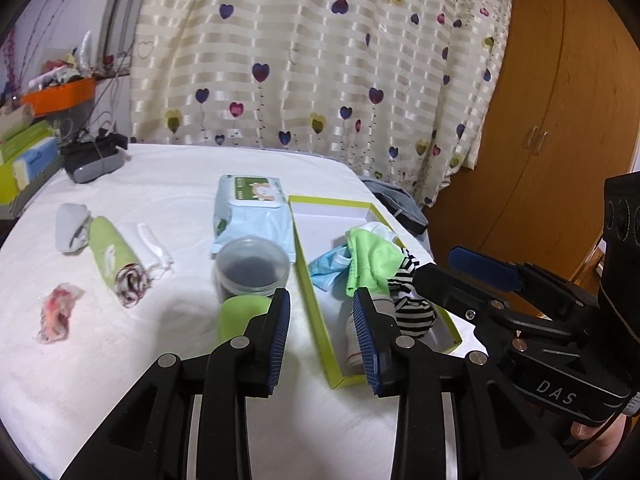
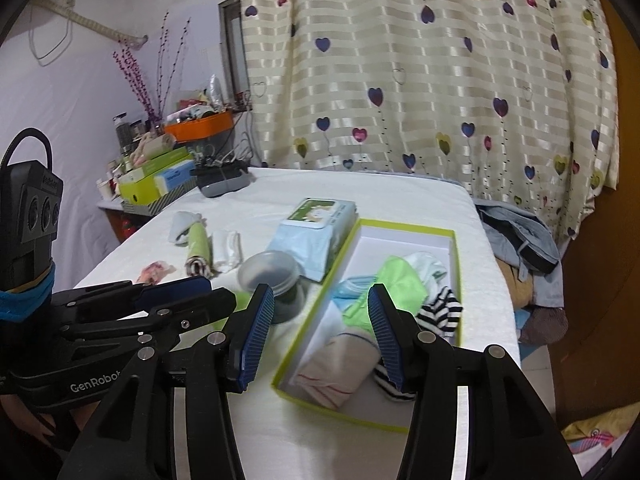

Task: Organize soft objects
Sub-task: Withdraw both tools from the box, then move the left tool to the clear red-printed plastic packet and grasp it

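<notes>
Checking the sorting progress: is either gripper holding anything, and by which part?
Nothing is held: left gripper and right gripper are both open, empty.

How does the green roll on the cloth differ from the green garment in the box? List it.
The green roll is rolled tight, with a striped end showing; the green garment is crumpled loose. The roll lies out on the white cloth between white pieces; the garment sits inside the lime-edged box among other clothes. The garment's green looks brighter. Both are soft fabric.

Lime-edged box; black-white striped sock; heart-print cream curtain
</notes>
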`<action>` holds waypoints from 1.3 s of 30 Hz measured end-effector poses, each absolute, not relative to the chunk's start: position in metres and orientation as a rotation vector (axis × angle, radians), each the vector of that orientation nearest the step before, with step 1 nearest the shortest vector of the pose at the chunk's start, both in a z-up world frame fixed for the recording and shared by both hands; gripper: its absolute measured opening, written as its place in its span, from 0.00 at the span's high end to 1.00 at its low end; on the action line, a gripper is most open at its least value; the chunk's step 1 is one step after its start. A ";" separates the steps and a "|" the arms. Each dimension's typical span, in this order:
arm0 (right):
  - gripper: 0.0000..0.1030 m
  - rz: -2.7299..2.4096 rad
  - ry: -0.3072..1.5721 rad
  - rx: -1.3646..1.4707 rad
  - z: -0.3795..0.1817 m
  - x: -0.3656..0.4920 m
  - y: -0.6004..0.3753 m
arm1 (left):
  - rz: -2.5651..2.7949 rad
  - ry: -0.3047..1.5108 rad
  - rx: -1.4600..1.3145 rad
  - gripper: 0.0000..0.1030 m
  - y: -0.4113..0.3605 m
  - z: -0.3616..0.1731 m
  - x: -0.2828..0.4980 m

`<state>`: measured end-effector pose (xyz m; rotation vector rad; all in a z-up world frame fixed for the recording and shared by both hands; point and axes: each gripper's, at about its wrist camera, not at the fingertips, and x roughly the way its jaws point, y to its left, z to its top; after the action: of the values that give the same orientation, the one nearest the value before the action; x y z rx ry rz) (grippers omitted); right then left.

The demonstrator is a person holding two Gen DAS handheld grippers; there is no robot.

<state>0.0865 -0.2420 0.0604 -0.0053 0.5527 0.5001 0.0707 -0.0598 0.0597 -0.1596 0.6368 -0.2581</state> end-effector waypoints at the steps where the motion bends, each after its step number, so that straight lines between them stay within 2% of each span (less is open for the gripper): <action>1: 0.51 0.506 0.553 -0.008 0.060 0.085 -0.239 | -0.254 0.636 -0.161 0.70 -0.058 0.059 0.069; 39: 0.51 0.690 0.593 -0.115 0.057 0.090 -0.149 | -0.070 0.644 -0.297 0.70 0.038 0.039 0.061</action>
<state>0.0902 -0.1486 0.0571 -0.1153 0.5925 0.6897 0.0612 0.0377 0.0385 -0.2966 0.6438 -0.0696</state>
